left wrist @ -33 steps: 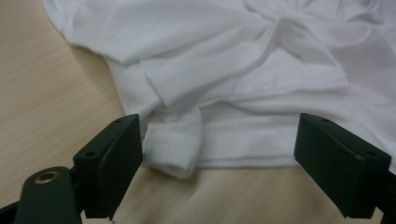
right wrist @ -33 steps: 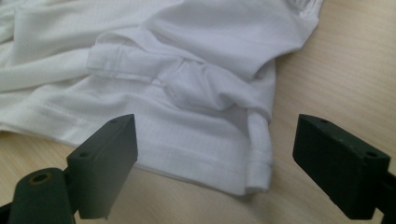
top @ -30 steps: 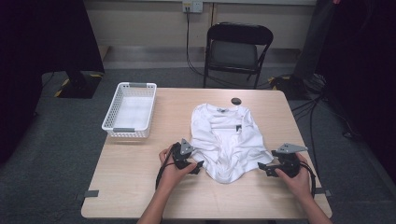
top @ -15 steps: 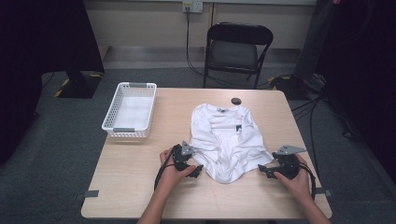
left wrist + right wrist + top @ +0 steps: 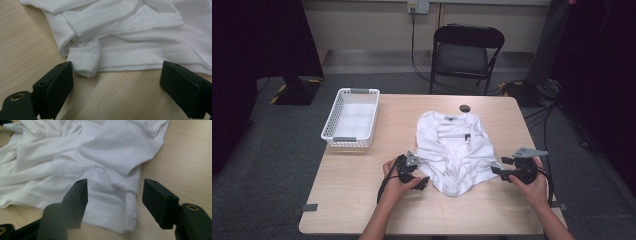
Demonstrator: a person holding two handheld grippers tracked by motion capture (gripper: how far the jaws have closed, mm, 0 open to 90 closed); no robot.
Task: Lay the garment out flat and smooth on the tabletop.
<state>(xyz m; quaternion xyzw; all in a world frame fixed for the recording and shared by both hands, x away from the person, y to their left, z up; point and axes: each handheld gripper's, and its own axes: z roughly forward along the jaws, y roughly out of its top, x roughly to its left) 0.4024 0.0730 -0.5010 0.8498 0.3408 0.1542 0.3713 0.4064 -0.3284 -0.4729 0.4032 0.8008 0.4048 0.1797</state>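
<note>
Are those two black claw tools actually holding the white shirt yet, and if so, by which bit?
Not yet. The left gripper stands open just short of the white shirt's hem. The right gripper straddles a hem corner, its jaws have just been closing, but the pads don't press it.

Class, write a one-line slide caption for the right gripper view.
Right claw, jaws closing but apart, straddles the white shirt's hemmed corner on the wooden table.

A light wooden counter (image 5: 362, 190) fills the frame's centre. On it lie a crumpled white T-shirt (image 5: 454, 150) at centre, a white mesh basket (image 5: 351, 118) upper left, and a small dark disc (image 5: 465, 108) near the far edge.
</note>
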